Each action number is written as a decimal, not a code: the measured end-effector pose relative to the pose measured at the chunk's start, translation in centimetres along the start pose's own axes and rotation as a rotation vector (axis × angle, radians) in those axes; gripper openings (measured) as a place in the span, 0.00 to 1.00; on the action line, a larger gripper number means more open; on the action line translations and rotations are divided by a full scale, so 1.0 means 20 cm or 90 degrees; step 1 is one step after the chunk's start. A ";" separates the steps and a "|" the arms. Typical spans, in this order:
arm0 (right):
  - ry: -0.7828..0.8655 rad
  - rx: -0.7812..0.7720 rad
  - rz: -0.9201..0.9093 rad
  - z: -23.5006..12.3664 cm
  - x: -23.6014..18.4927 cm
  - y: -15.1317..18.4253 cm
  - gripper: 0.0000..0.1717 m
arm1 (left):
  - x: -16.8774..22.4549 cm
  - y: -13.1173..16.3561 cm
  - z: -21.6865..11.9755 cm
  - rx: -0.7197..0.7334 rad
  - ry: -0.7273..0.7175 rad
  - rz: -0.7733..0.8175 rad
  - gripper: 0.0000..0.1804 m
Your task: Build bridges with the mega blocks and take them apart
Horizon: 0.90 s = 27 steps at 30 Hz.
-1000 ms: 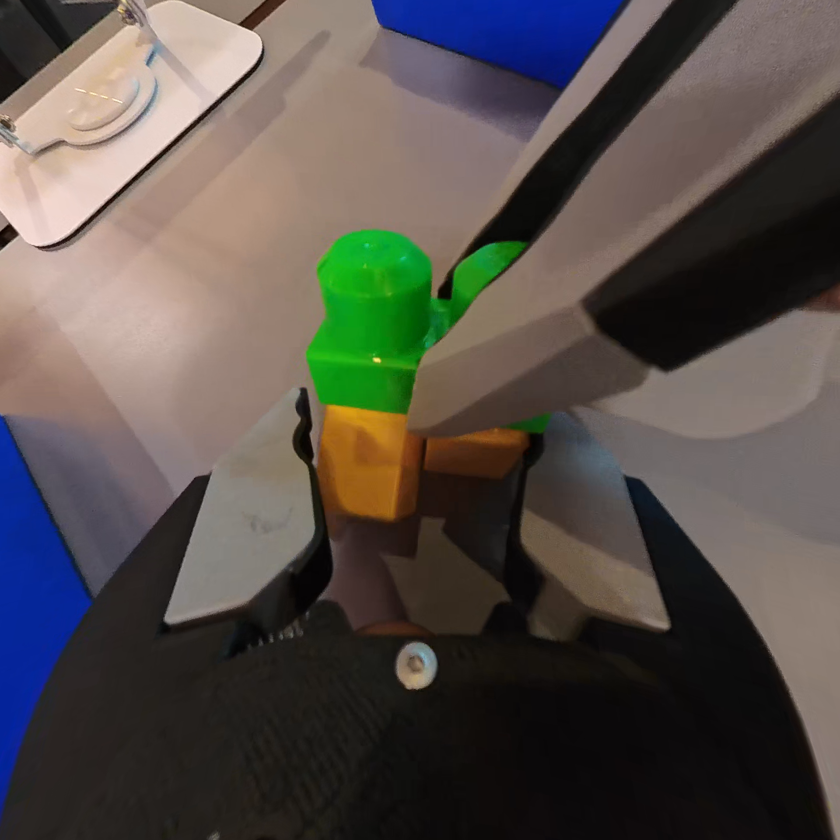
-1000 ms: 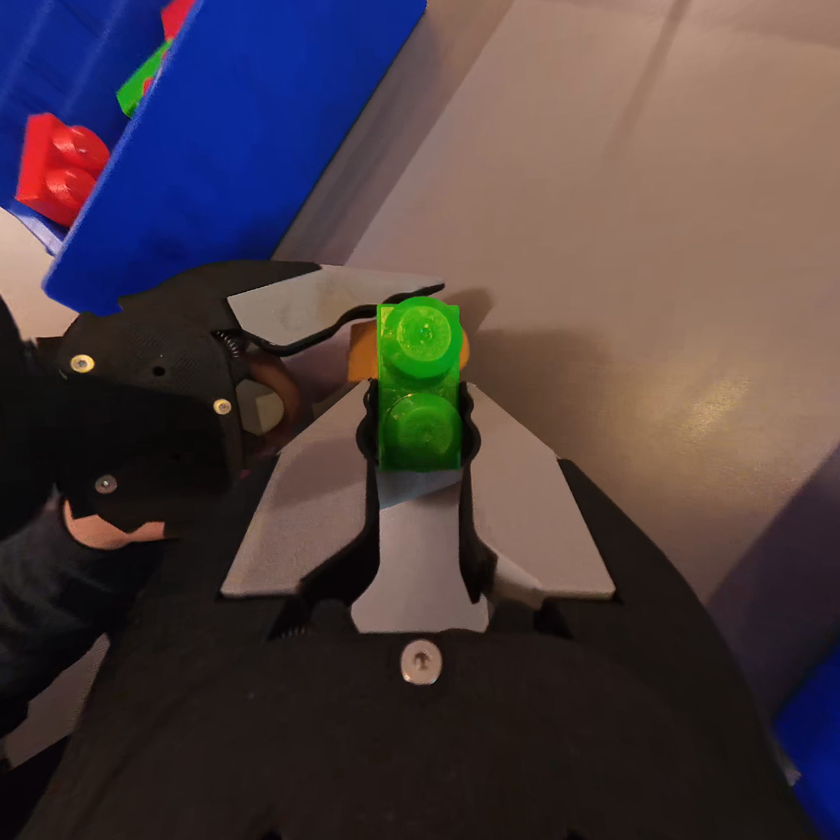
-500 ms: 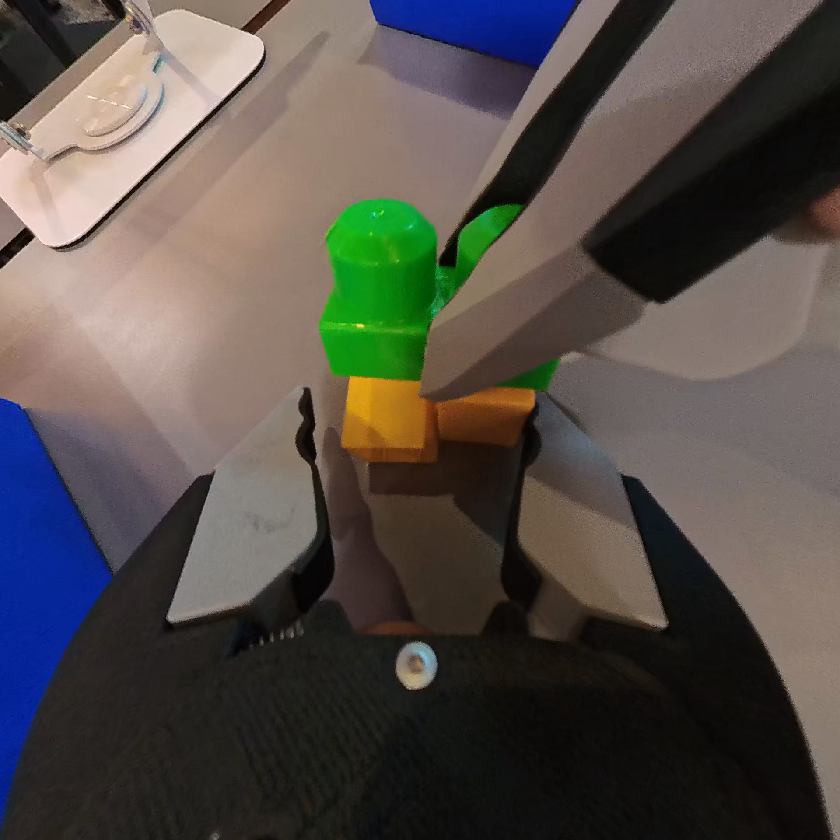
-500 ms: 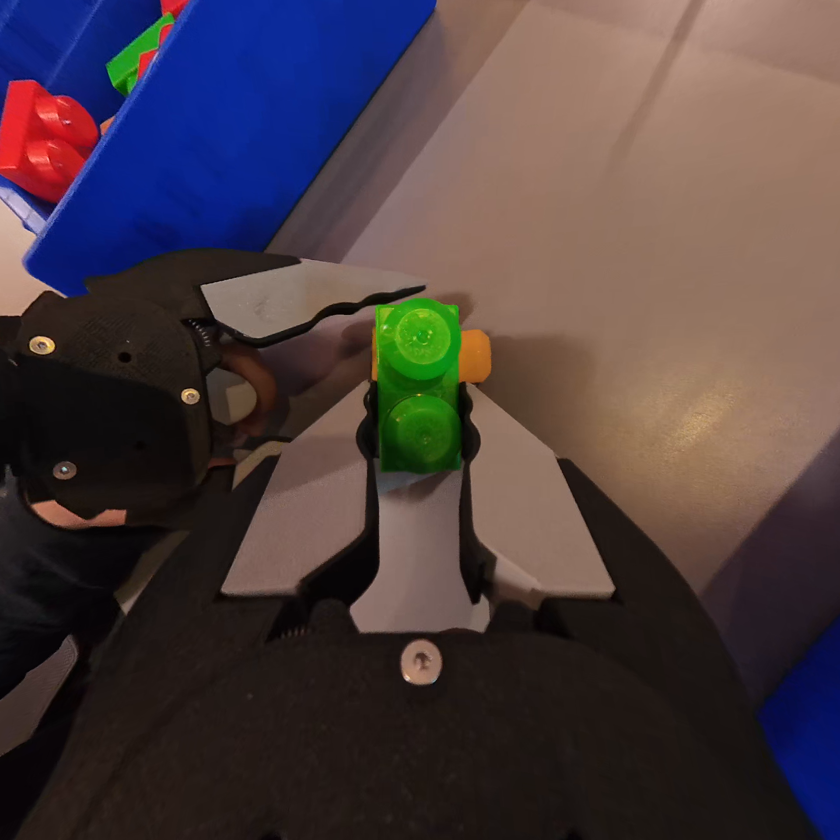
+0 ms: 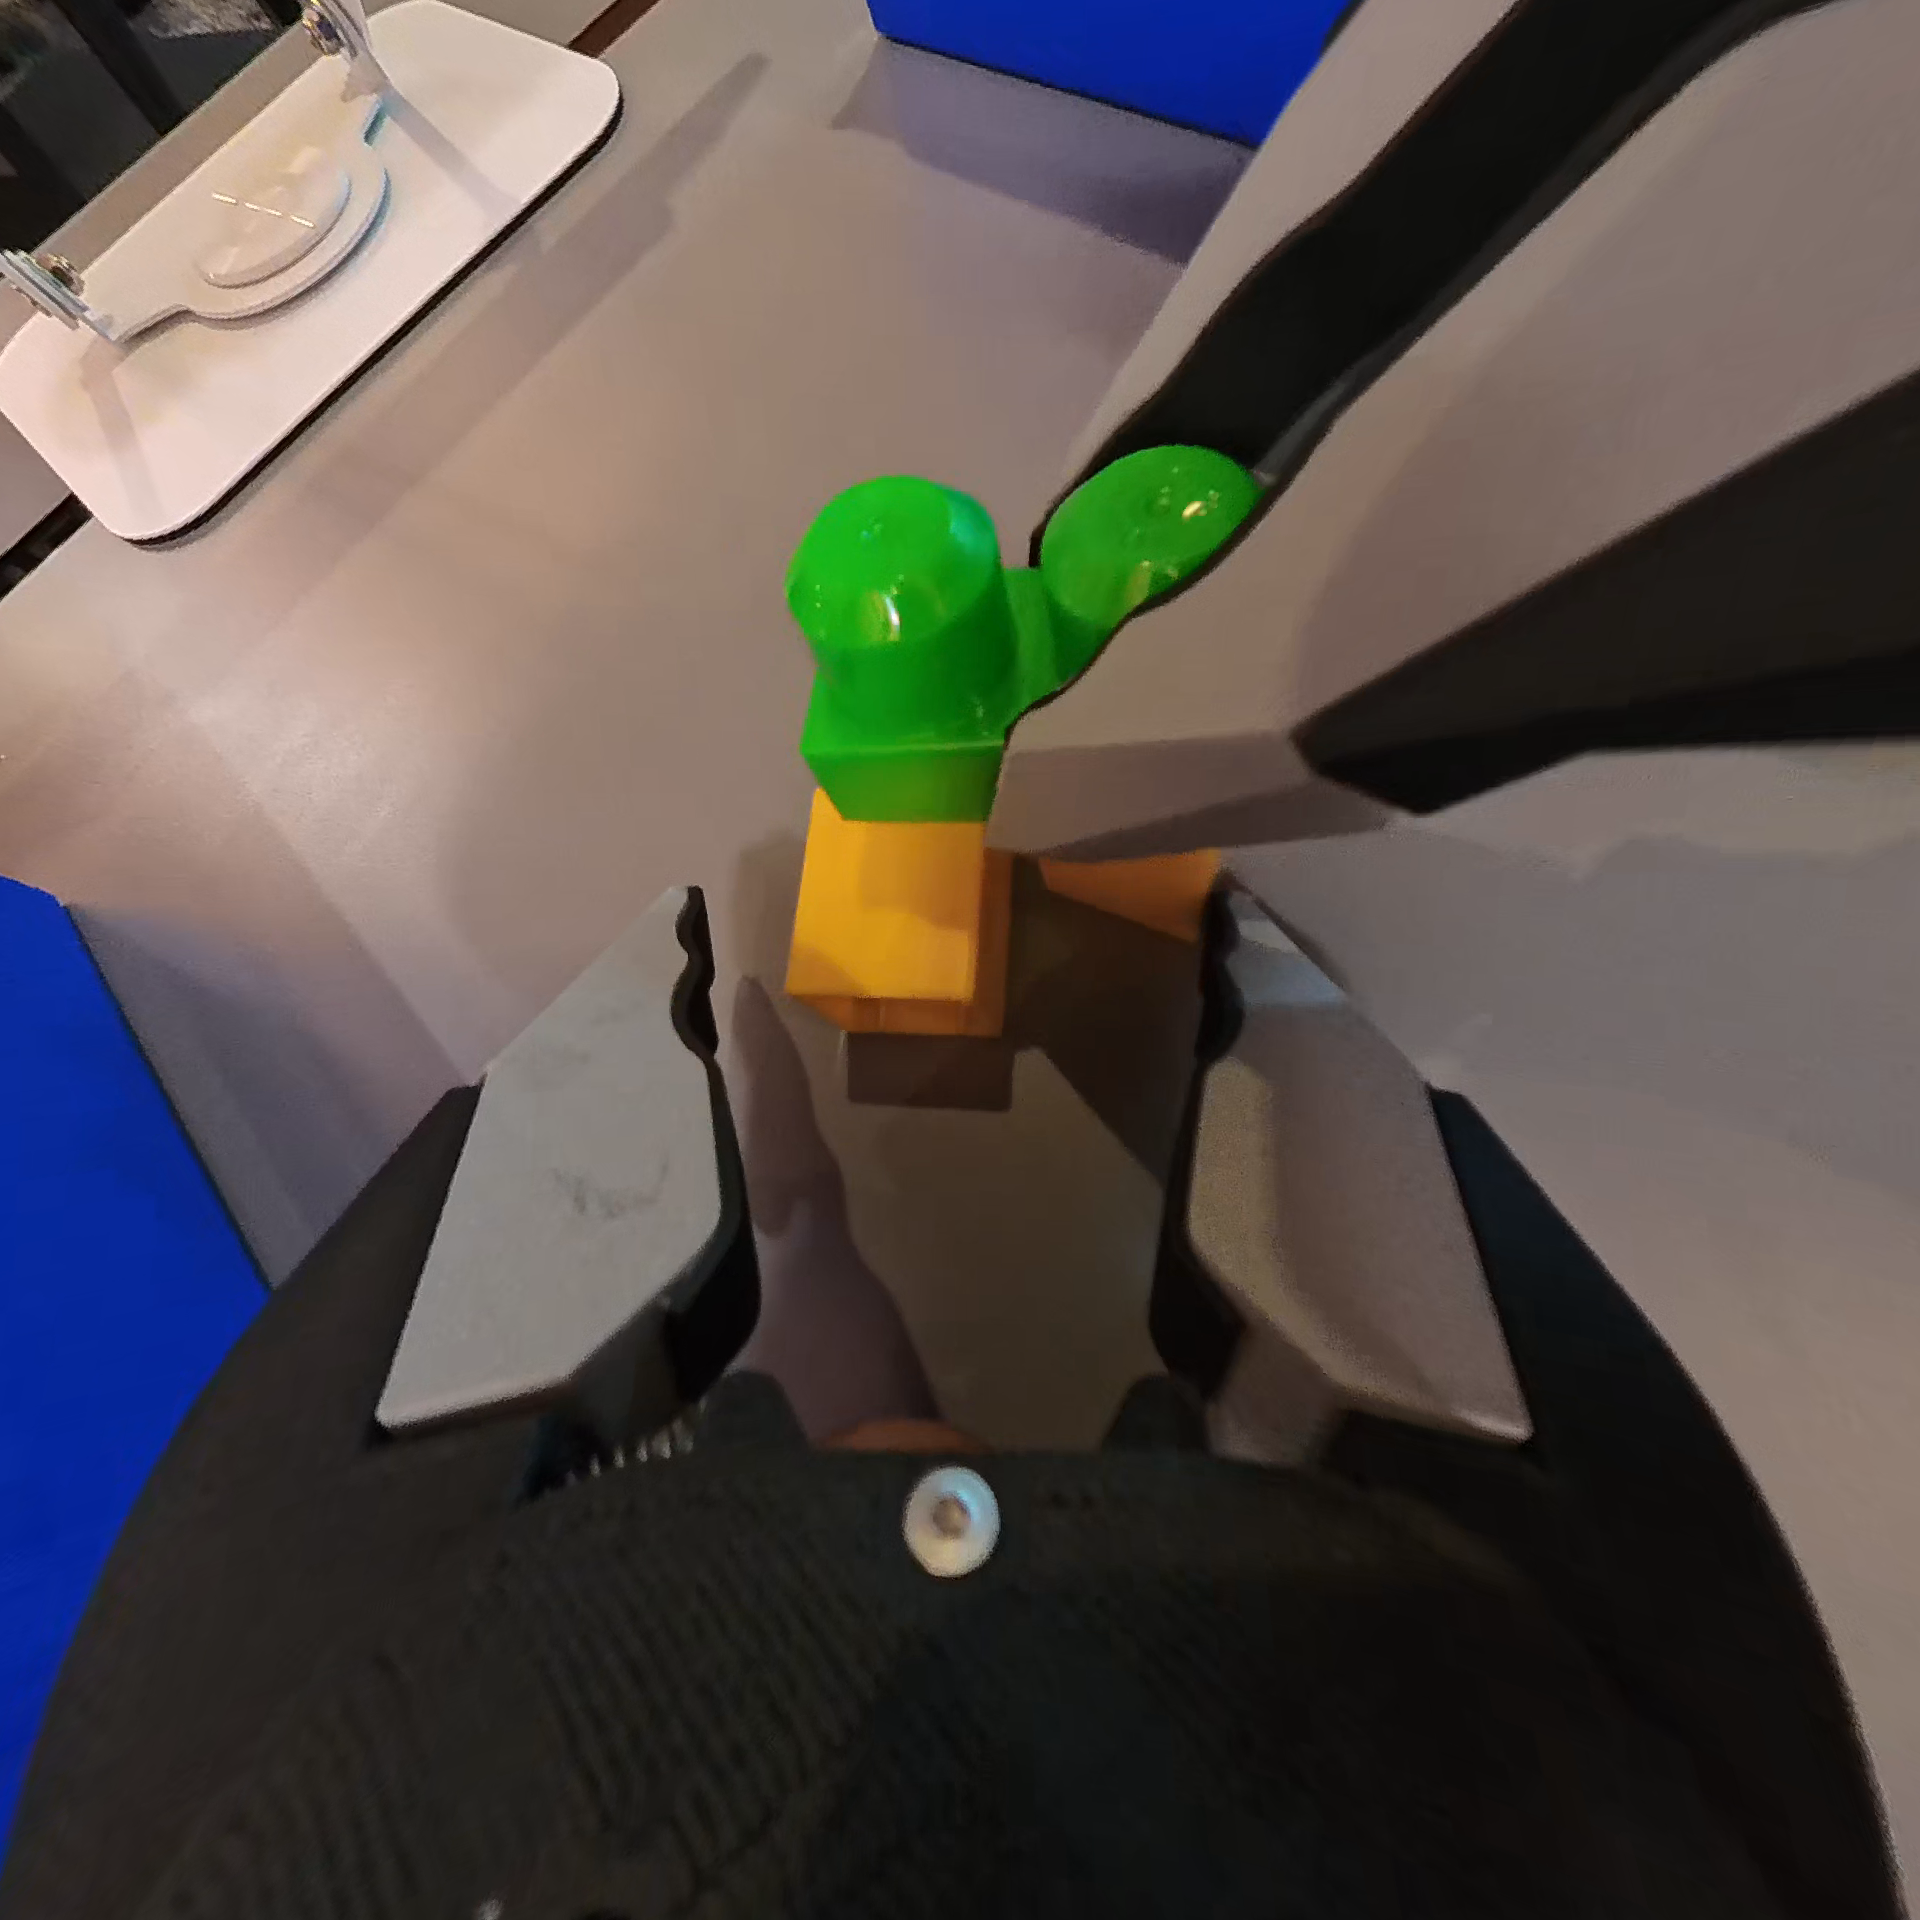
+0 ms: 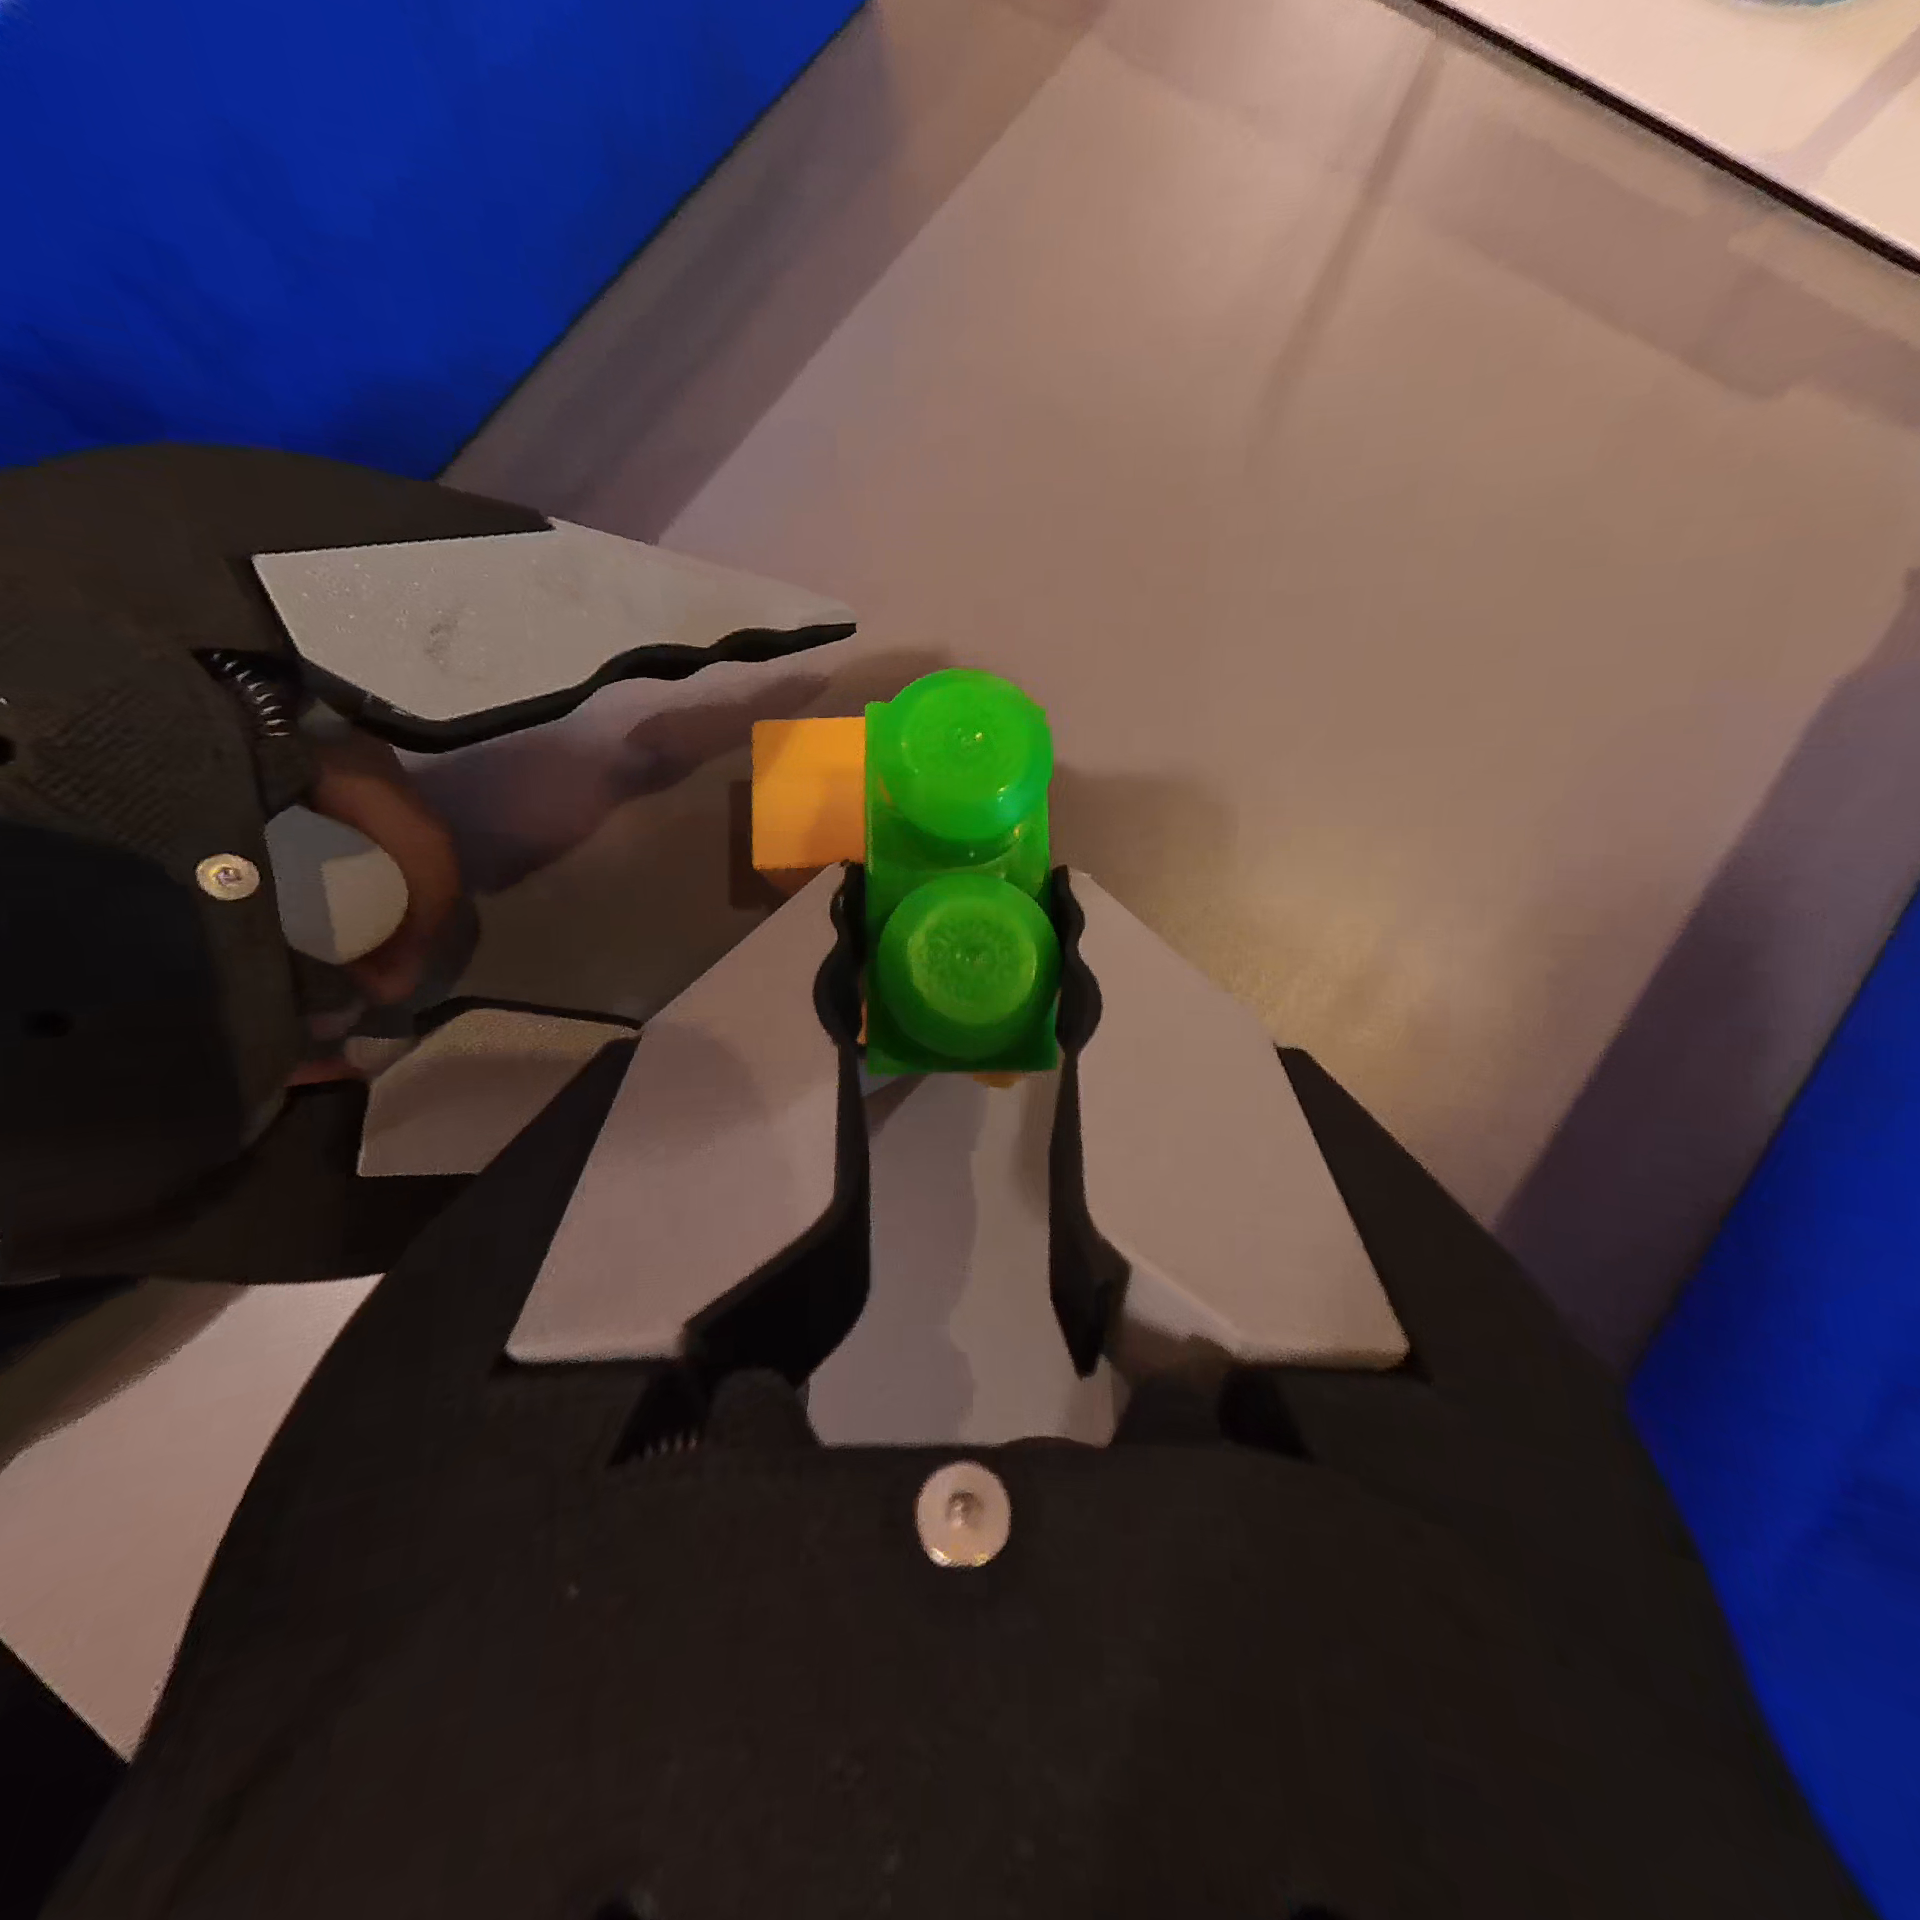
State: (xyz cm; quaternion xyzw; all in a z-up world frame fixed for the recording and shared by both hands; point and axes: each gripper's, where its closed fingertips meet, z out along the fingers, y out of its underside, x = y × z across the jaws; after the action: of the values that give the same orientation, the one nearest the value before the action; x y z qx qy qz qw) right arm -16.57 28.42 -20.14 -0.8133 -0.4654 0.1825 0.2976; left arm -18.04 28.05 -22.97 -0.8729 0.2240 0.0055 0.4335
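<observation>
right claw [image 6: 958,971] grips green block [image 6: 961,883], orange block [image 6: 805,795] beneath.

white stand base [image 5: 301,260] (rounded corners), grey table [image 5: 520,623]

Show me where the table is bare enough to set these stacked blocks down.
Bare table stretches beyond the green block, between the blue bin and the white stand. It is crowded by the open left gripper and around the orange block.

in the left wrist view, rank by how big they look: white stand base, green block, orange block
1. white stand base
2. green block
3. orange block, part hidden, and nearness varies, so apparent size only.
</observation>
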 end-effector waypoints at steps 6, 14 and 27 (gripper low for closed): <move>-0.037 0.073 0.039 -0.01 0.02 -0.02 0.19 | 0.00 0.00 0.00 0.001 -0.003 0.002 0.51; -0.200 0.146 0.112 -0.13 0.07 0.04 0.19 | -0.04 0.03 -0.02 -0.003 -0.014 -0.005 0.44; -0.291 0.203 0.001 -0.34 0.04 0.02 0.19 | -0.10 0.01 0.05 -0.037 -0.005 -0.017 0.31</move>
State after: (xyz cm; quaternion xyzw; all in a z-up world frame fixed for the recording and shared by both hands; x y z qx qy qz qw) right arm -12.07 26.83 -15.21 -0.6943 -0.4849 0.4327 0.3092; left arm -19.74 29.44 -23.27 -0.8881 0.2101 0.0099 0.4087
